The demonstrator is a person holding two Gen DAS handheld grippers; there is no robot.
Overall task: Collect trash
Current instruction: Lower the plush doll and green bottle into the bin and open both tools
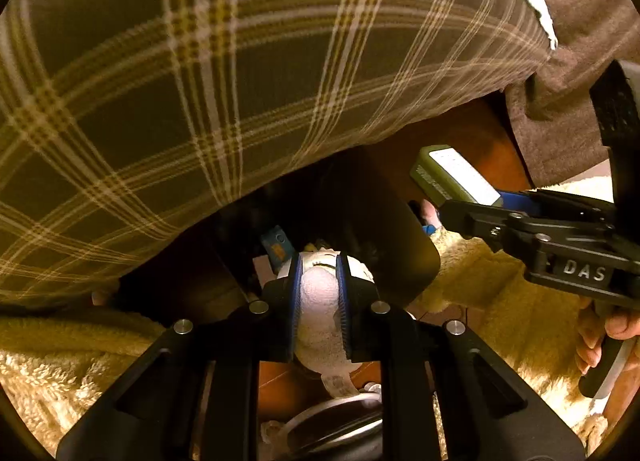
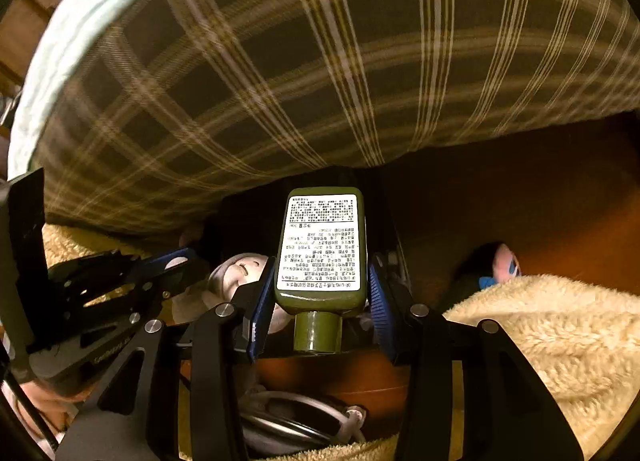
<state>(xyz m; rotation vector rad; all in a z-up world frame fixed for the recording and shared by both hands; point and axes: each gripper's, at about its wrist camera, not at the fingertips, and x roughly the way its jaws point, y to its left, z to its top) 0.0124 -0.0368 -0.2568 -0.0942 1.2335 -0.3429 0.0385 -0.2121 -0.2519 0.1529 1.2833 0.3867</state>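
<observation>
My left gripper (image 1: 320,263) is shut on a white crumpled wad (image 1: 320,301), pinched between its blue pads. It hangs over the dark opening of a black bin (image 1: 384,245) that has a blue packet (image 1: 276,245) inside. My right gripper (image 2: 322,265) is shut on a green bottle (image 2: 322,245) with a white printed label, its cap toward the camera. In the left wrist view the bottle (image 1: 452,177) and the right gripper (image 1: 444,213) sit to the right, just past the bin's rim. The right wrist view has the left gripper (image 2: 180,257) and the wad (image 2: 240,273) at left.
A plaid cover (image 1: 200,81) hangs over the upper half of both views. A cream fleece blanket (image 2: 540,341) lies right of the bin on the brown floor (image 2: 540,201). A metal ring with cables (image 1: 332,421) lies below the grippers. A person's hand (image 1: 618,325) holds the right gripper's handle.
</observation>
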